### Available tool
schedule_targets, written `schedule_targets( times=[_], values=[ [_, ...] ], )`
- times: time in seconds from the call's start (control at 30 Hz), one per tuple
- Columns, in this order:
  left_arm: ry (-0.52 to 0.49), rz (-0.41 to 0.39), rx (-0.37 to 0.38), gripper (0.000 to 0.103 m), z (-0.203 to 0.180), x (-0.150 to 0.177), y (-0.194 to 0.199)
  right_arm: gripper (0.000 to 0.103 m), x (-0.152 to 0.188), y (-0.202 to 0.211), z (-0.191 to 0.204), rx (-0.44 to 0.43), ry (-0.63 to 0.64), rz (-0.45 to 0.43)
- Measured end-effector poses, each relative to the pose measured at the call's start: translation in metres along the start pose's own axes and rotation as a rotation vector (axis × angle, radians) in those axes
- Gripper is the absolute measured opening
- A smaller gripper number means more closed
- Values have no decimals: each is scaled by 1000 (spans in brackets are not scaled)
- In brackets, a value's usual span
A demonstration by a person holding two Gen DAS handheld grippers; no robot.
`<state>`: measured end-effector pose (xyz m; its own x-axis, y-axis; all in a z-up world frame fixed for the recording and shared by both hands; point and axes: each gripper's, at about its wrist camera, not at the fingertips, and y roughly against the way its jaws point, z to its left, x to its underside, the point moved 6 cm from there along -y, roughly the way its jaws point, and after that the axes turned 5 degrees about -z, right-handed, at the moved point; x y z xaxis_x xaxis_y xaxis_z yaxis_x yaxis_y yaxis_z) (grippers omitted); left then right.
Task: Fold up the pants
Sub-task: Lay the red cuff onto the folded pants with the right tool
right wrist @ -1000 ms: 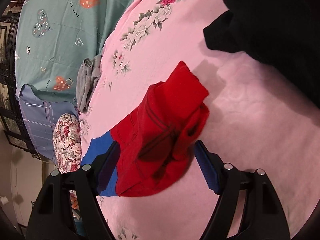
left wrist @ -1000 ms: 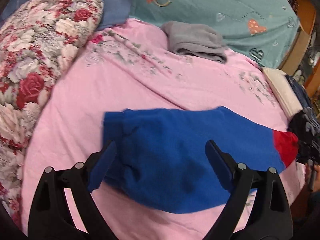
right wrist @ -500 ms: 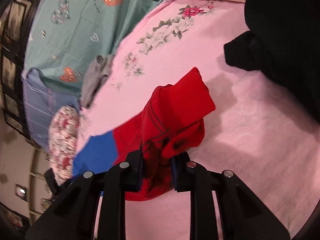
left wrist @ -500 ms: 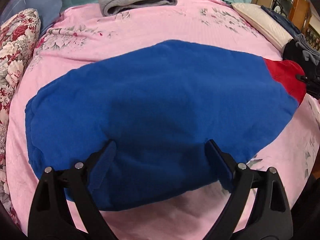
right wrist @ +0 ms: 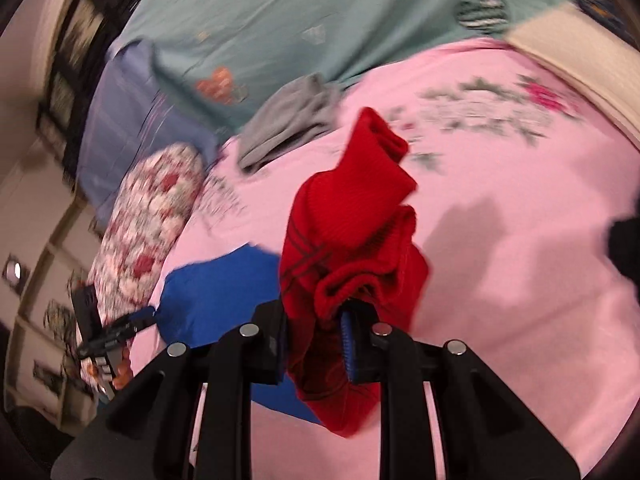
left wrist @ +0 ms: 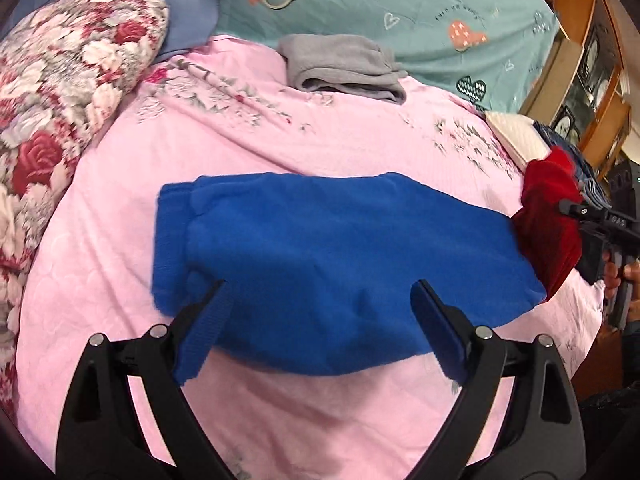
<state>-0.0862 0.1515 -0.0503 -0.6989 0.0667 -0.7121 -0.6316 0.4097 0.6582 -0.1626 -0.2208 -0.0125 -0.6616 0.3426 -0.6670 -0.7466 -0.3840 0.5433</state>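
The pants (left wrist: 332,256) lie across a pink bedspread (left wrist: 280,140): a wide blue body with a red end (left wrist: 548,220) at the right. My left gripper (left wrist: 320,286) hangs open over the near edge of the blue part, with the cloth below the fingers and not pinched. In the right wrist view my right gripper (right wrist: 312,320) is shut on the bunched red end (right wrist: 352,208), which is raised off the bed with its ribbed cuff sticking up. The blue part (right wrist: 224,292) trails away to the left of it.
A folded grey garment (left wrist: 344,68) lies at the far side of the bed near a teal sheet (left wrist: 400,8). A floral pillow (left wrist: 60,80) lines the left. A cream pad (left wrist: 516,136), dark clothes (right wrist: 624,248) and wooden shelves (left wrist: 580,60) stand at the right.
My right gripper has shut on the red end, rolled and lifted it off the bed. My left gripper dipped close over the blue cloth and drew back, staying open.
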Motion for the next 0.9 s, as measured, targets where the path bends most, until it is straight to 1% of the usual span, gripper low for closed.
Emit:
schedule_targets(
  times=[0.07, 0.13, 0.23, 0.27, 0.3, 0.33, 0.37, 0.4, 0.5, 0.6, 0.63, 0.67, 0.73, 0.8, 0.9],
  values=[
    [17, -5, -13, 92, 8, 4, 6, 21, 10, -33, 31, -21, 87, 68],
    [35, -9, -24, 92, 16, 8, 13, 21, 20, -69, 53, -28, 168, 144],
    [64, -13, -39, 92, 30, 15, 21, 21, 44, -116, 71, -1, 264, 253],
    [70, -14, -41, 92, 33, 16, 22, 24, 53, -127, 73, 2, 290, 292],
    [79, -14, -45, 92, 37, 17, 23, 29, 63, -138, 77, 7, 320, 335],
    [87, -16, -48, 92, 40, 18, 24, 34, 70, -143, 82, -2, 343, 357],
    [94, -17, -48, 92, 43, 19, 25, 53, 74, -143, 87, -20, 362, 362],
    [106, -18, -44, 92, 46, 19, 25, 69, 75, -141, 92, -37, 373, 363],
    [149, -36, -27, 92, 52, 17, 28, 70, 74, -135, 105, -60, 393, 381],
    [199, -51, -14, 92, 57, 16, 33, 70, 68, -125, 122, -140, 385, 381],
    [216, -49, -12, 92, 59, 16, 34, 70, 67, -124, 133, -156, 411, 370],
    [248, -43, -8, 92, 62, 16, 35, 70, 68, -124, 145, -159, 465, 366],
    [307, -27, -1, 92, 68, 19, 35, 70, 77, -129, 170, -140, 625, 349],
    [373, -9, 17, 92, 73, 23, 34, 70, 98, -144, 200, -162, 778, 367],
    [446, 15, 34, 92, 77, 30, 31, 70, 124, -165, 221, -151, 923, 390]
  ],
)
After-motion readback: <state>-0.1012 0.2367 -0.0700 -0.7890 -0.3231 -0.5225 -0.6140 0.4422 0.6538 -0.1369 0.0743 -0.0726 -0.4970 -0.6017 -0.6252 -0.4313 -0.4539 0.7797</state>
